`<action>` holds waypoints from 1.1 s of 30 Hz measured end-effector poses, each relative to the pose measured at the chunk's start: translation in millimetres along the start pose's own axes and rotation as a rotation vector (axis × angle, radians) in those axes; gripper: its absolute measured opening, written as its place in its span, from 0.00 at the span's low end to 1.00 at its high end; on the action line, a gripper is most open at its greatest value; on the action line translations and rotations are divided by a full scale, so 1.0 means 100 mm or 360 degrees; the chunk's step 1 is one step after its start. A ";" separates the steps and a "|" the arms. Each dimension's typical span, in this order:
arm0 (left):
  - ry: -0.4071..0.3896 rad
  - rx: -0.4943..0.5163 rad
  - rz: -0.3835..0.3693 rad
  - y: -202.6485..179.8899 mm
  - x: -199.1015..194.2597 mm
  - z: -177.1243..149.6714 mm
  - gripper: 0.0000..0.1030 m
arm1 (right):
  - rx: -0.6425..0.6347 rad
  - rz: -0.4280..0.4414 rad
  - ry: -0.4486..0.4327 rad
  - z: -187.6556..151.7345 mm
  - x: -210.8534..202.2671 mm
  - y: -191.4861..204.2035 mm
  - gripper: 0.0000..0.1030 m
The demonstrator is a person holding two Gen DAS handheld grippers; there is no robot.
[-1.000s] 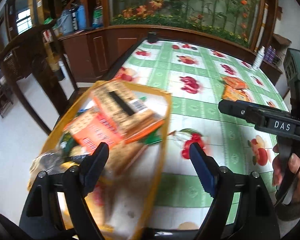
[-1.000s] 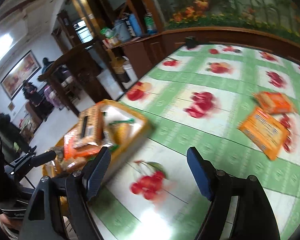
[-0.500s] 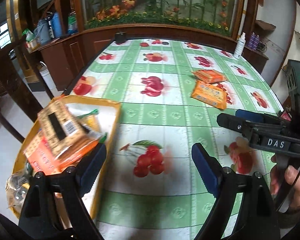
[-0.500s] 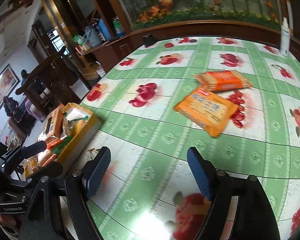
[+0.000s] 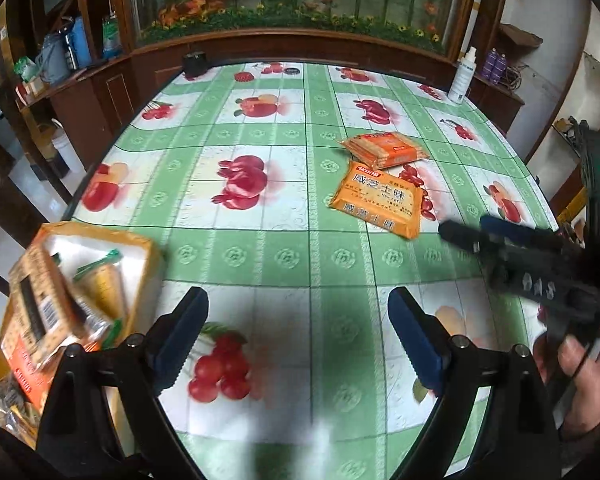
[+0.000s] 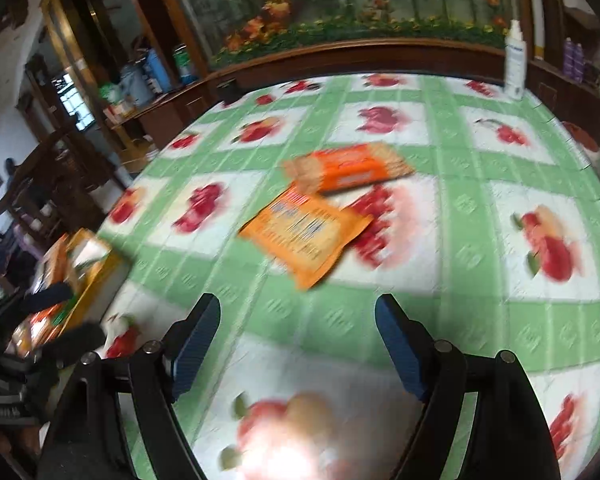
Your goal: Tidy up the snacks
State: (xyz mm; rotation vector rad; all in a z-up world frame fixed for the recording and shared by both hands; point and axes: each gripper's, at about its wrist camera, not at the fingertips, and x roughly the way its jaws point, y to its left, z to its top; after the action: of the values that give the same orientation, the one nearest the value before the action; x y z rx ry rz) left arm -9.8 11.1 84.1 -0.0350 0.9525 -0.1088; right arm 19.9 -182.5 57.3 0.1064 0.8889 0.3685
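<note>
Two orange snack packs lie side by side on the fruit-print tablecloth: a flat bag with printed characters (image 5: 378, 200) (image 6: 306, 230) and, just behind it, a cracker pack (image 5: 384, 150) (image 6: 348, 168). A yellow box (image 5: 136, 248) (image 6: 96, 276) crammed with several snacks sits at the table's left edge. My left gripper (image 5: 298, 330) hovers over bare cloth right of the box, its jaws opening with nothing between them. My right gripper (image 6: 296, 336) is open and empty, short of the flat bag. In the left wrist view the right gripper (image 5: 464, 232) reaches in from the right, close to the flat bag.
A white spray bottle (image 5: 462, 78) (image 6: 514, 66) stands at the table's far right corner, and a small black object (image 5: 194, 64) at the far left corner. A wooden cabinet with a flower display runs behind the table. Chairs and a white bucket (image 5: 66, 148) are left of the table.
Both grippers have swung right across the table, away from the yellow box towards the two orange packs. The left jaws stand wider than before.
</note>
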 end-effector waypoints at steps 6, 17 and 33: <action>0.0075 -0.0064 -0.0001 -0.01 0.19 0.13 0.89 | -0.0076 -0.0398 0.0017 0.40 0.36 -0.17 0.78; 0.0138 -0.0169 0.0059 0.07 0.49 0.37 0.89 | -0.0224 -0.0517 0.0177 0.67 0.89 -0.29 0.78; 0.0253 -0.0058 0.0057 -0.01 0.98 0.54 0.89 | 0.0053 -0.0017 0.0159 0.55 0.45 -0.47 0.80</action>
State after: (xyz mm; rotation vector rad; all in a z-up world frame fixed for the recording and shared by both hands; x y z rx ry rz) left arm 90.1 -1.5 36.1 -0.0431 1.1135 -0.0615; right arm 100.6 -206.5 47.0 0.1148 0.9940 0.3511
